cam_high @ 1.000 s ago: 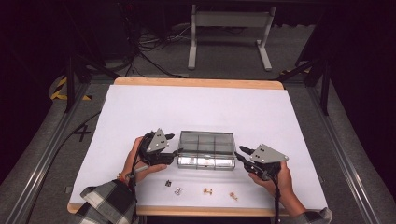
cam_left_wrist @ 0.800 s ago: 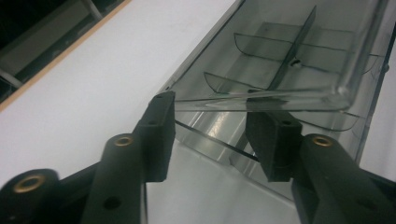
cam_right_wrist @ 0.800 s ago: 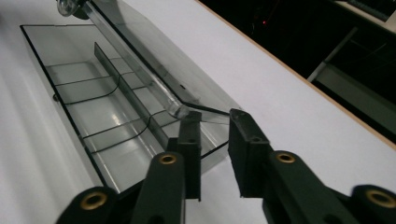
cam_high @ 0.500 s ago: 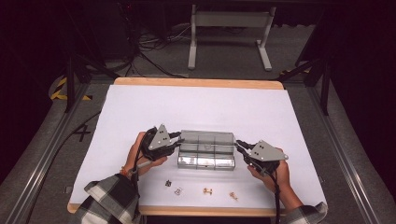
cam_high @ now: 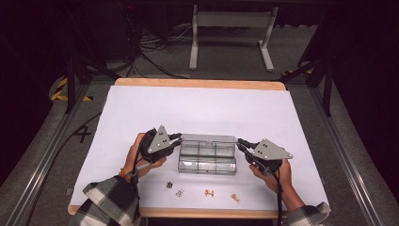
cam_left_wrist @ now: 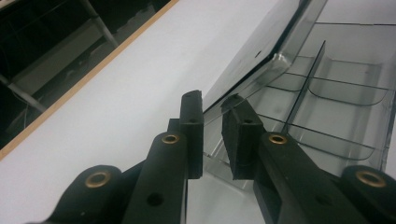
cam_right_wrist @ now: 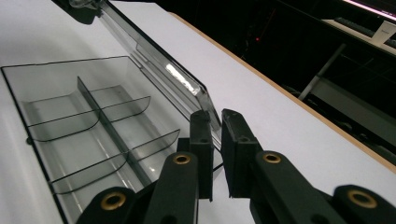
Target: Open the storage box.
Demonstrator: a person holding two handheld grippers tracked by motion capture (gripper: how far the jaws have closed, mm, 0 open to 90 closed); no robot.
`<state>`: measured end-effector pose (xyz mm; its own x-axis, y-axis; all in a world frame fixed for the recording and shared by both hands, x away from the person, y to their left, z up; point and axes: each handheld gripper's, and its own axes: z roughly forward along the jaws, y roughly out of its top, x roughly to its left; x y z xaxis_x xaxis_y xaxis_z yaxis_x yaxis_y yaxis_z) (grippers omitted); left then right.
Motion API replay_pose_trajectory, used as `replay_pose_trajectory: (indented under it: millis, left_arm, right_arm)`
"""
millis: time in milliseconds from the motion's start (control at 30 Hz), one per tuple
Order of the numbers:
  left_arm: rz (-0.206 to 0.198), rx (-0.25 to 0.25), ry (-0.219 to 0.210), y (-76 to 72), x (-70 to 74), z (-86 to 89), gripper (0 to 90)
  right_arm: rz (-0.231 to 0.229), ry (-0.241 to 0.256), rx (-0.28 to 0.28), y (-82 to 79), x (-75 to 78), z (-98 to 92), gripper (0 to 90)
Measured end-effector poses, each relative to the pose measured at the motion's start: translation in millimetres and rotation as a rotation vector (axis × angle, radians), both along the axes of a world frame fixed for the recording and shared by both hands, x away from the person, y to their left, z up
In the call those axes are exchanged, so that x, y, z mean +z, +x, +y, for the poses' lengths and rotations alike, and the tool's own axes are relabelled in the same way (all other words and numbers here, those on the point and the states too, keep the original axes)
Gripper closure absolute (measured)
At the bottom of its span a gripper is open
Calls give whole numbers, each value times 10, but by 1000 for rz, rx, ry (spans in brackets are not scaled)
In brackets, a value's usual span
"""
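A clear plastic compartment box [cam_high: 207, 160] lies near the front of the white table, its dividers showing in the left gripper view [cam_left_wrist: 345, 93] and the right gripper view [cam_right_wrist: 70, 93]. Its clear lid [cam_high: 209, 138] stands tilted above the tray, hinged along the far side. My left gripper [cam_high: 178, 137] is shut on the lid's left end [cam_left_wrist: 261, 42], whose corner sits between the jaws [cam_left_wrist: 212, 105]. At the other end [cam_right_wrist: 154, 60] my right gripper [cam_high: 241, 142] pinches the lid's corner between its jaws [cam_right_wrist: 214, 116].
Several small metal pieces lie in a row in front of the box: two dark ones [cam_high: 170, 184] [cam_high: 179, 192] and two brass-coloured ones [cam_high: 209, 192] [cam_high: 234, 197]. The white table top [cam_high: 197, 108] stretches far behind the box to a wooden edge.
Both grippers have closed in on the ends of the box and shifted slightly away from the person. The lid now sits tilted between them.
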<state>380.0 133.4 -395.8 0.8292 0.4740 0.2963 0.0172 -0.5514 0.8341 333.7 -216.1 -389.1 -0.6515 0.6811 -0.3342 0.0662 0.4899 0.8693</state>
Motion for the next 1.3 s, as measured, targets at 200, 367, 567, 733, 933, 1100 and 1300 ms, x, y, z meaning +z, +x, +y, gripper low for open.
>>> replay_pose_trajectory:
  millis: [200,367,567,733,933,1100,1300]
  left_arm:
    - [11,-2,-20,19,-2,16,790]
    - [38,-7,-56,65,-5,44,792]
    - [56,-3,-84,96,-3,78,816]
    - [69,-2,-107,130,5,84,819]
    - [76,0,-118,150,16,98,829]
    - [58,13,-140,139,41,109,835]
    - [69,18,-146,162,31,129,847]
  right_arm:
    - [9,7,-2,37,-8,2,842]
    - [22,33,-4,74,-2,-7,843]
    - [23,71,-12,120,1,-19,847]
    - [35,95,-21,175,-7,-12,834]
    - [45,113,-20,200,11,-19,830]
    - [43,148,-19,216,76,-40,825]
    - [46,162,-17,258,82,-27,815]
